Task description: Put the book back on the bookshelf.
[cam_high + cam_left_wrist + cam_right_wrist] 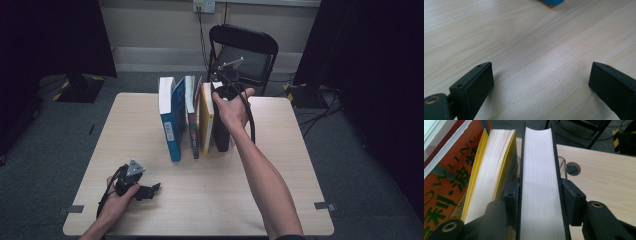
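Several books stand upright in a row at the middle of the wooden table (280,165): a blue one (170,122), an orange one (191,120), a yellow one (206,120) and a black one (221,135) at the right end. My right gripper (222,92) comes down on the black book from above. In the right gripper view the pads (571,195) press both covers of the black book (539,170), with the yellow book (491,165) close beside it. My left gripper (150,190) rests near the front left edge. Its jaws stand wide open (541,67) over bare wood.
A black folding chair (245,55) stands behind the table. A round cable hole (573,168) is in the tabletop beyond the black book. The orange book cover (451,170) leans at the left. A blue corner (552,2) lies ahead of the left gripper.
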Action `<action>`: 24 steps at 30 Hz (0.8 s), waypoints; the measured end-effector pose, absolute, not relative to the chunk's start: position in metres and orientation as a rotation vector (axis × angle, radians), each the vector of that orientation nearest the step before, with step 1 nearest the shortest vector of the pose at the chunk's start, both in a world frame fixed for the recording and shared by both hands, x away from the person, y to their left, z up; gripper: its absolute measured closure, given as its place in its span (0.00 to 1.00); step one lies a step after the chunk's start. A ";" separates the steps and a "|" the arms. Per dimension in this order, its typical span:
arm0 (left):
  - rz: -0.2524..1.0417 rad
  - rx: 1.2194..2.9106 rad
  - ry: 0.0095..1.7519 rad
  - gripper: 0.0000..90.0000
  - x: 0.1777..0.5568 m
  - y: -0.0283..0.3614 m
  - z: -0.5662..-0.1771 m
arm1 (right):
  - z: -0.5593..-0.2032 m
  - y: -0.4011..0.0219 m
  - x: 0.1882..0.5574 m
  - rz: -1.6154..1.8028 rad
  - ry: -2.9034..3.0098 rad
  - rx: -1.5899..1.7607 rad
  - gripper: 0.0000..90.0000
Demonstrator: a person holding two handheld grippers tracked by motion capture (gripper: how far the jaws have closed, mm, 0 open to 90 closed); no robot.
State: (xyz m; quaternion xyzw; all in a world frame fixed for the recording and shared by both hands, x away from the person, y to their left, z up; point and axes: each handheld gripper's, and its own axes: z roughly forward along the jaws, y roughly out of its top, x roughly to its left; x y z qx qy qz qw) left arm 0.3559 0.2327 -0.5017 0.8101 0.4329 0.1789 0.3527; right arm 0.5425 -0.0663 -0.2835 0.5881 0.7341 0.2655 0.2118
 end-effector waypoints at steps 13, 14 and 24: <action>0.463 2.095 1.120 0.06 0.356 0.233 -0.502 | -0.293 -0.069 0.533 0.766 2.078 1.590 0.59; 0.467 2.100 1.116 0.06 0.356 0.233 -0.501 | -0.293 -0.070 0.532 0.774 2.088 1.590 0.58; 0.474 2.095 1.118 0.06 0.356 0.233 -0.502 | -0.298 -0.082 0.515 0.911 2.140 1.549 0.50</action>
